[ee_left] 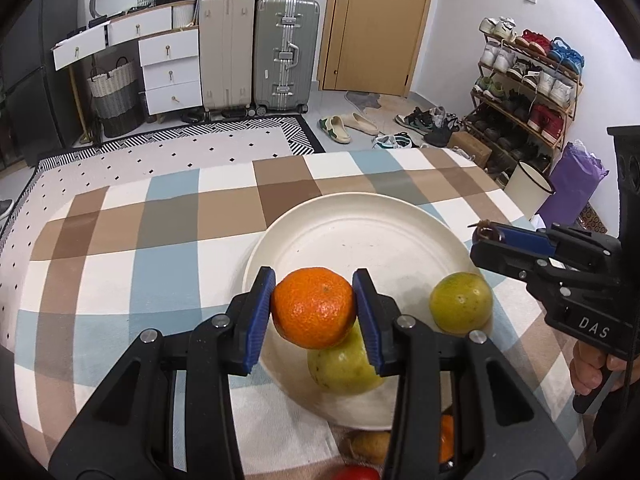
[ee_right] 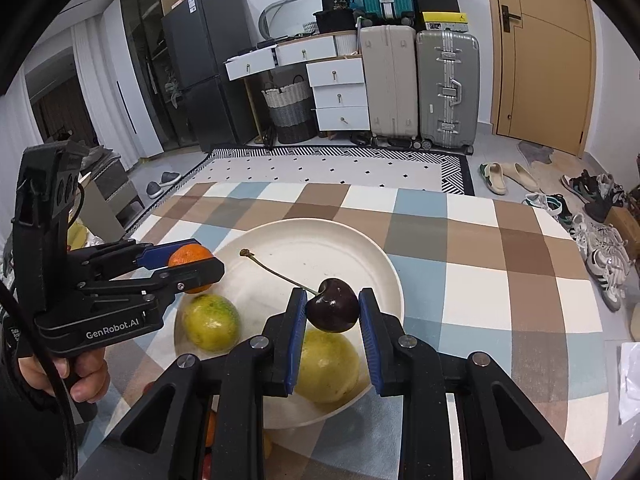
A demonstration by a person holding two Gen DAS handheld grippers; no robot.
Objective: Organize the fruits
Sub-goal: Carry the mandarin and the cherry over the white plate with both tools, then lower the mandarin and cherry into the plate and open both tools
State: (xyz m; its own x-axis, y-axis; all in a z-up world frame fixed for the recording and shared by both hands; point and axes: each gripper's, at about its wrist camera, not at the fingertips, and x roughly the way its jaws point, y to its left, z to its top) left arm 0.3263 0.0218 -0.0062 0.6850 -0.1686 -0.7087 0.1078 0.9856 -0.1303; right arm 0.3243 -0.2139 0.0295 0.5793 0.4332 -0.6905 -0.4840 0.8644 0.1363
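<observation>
My left gripper [ee_left: 314,308] is shut on an orange mandarin [ee_left: 314,306], held above the near edge of a white plate [ee_left: 360,240]; from the right wrist view the same gripper [ee_right: 200,266] and mandarin [ee_right: 190,257] hang over the plate's [ee_right: 320,240] left rim. My right gripper [ee_right: 332,308] is shut on a dark cherry [ee_right: 333,306] with a long stem, above the plate. It shows at the right of the left view [ee_left: 486,236]. On the plate lie a yellow-green fruit [ee_left: 344,364] [ee_right: 326,368] under both grippers and a green-yellow citrus [ee_left: 460,302] [ee_right: 210,322].
The plate stands on a table with a checked cloth [ee_left: 160,240]. More fruit lies at the near edge: a brownish one [ee_left: 366,446], an orange one [ee_left: 446,438], a red one [ee_left: 356,473]. Suitcases, drawers, a shoe rack [ee_left: 528,92] and a white bin [ee_left: 526,188] stand beyond.
</observation>
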